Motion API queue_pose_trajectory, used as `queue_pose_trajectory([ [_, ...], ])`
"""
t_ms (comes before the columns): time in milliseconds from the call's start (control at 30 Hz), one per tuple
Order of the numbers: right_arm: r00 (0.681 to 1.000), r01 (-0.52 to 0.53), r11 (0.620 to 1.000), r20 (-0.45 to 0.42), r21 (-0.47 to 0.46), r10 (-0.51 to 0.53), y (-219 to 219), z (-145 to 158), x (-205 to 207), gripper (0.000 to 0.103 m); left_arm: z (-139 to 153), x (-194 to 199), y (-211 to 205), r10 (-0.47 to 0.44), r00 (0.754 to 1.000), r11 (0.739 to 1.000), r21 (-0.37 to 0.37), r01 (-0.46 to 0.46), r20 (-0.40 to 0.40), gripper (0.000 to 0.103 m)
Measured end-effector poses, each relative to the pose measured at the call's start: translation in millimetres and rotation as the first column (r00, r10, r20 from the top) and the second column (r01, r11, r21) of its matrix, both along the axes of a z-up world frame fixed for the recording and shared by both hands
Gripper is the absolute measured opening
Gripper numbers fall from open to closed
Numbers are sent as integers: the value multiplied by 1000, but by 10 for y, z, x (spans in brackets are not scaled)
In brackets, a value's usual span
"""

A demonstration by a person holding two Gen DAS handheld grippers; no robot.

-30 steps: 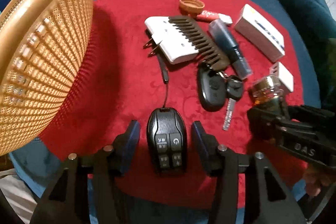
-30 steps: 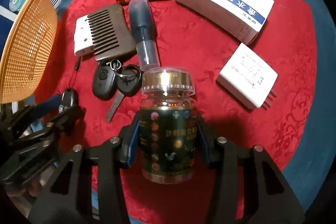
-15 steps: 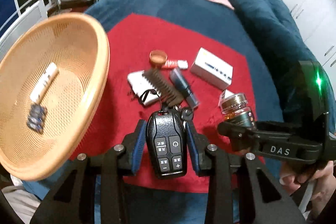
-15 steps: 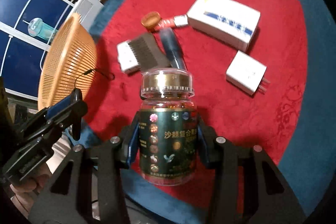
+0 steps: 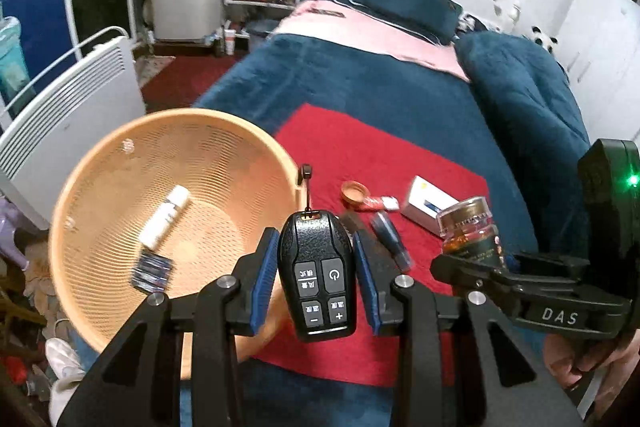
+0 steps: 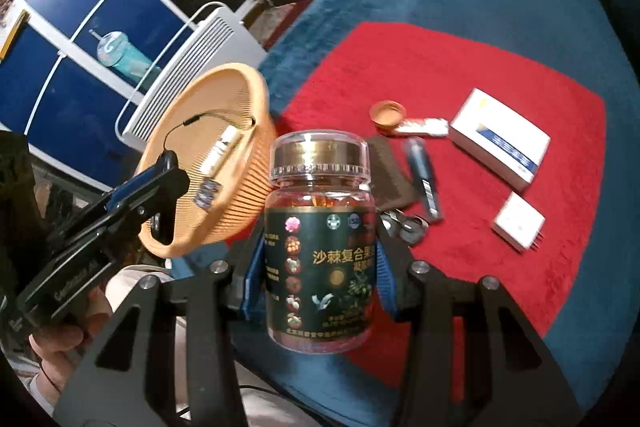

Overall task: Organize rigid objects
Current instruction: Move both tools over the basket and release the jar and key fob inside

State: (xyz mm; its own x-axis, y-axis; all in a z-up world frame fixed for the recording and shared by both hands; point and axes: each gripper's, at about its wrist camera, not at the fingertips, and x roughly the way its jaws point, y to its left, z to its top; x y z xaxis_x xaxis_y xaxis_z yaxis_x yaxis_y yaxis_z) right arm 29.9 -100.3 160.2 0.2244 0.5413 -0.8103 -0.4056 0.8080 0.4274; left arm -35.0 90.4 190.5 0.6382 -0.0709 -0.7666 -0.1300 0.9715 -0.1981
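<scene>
My left gripper is shut on a black remote key fob with a short strap, held in the air beside the orange mesh basket. The basket holds a white tube and a small blue pack. My right gripper is shut on a clear pill bottle with a gold cap and dark green label, lifted above the red cloth. The bottle and right gripper also show at the right of the left wrist view.
On the red cloth lie a white box, a white plug adapter, an orange cap, a small red-and-white tube, a dark blue pen-like item, a brown comb and car keys. A white heater stands behind the basket.
Both grippers have risen from the cloth, each carrying its object. The left closed on the key fob, and the basket's inside has come into view.
</scene>
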Motion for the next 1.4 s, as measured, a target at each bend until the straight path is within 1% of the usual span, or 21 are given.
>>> queue_pose_trajectory([
  [167, 999, -51, 999, 13, 15, 51, 382, 66, 46, 47, 39, -74, 302, 60, 998, 998, 30, -60, 3, 38],
  [300, 995, -93, 995, 24, 22, 92, 629, 125, 42, 47, -17, -127, 563, 109, 994, 994, 27, -108, -18, 38],
  [500, 988, -150, 989, 23, 8, 150, 994, 124, 22, 47, -174, -172, 908, 163, 985, 987, 22, -162, -62, 38],
  [767, 980, -200, 980, -14, -20, 200, 1389, -29, 67, 47, -495, -175, 1241, 223, 964, 975, 19, -222, -148, 38],
  [867, 976, -220, 974, -7, -48, 220, 1520, -57, 71, 47, -564, -188, 1329, 232, 959, 972, 14, -233, -161, 38],
  [1033, 967, -250, 961, 18, -119, 253, 1717, -119, 30, 47, -643, -194, 1441, 238, 956, 970, 2, -241, -173, 38],
  [1400, 964, -262, 950, -16, -170, 264, 1881, -259, 28, 47, -756, -131, 1554, 231, 953, 971, -19, -239, -194, 38],
])
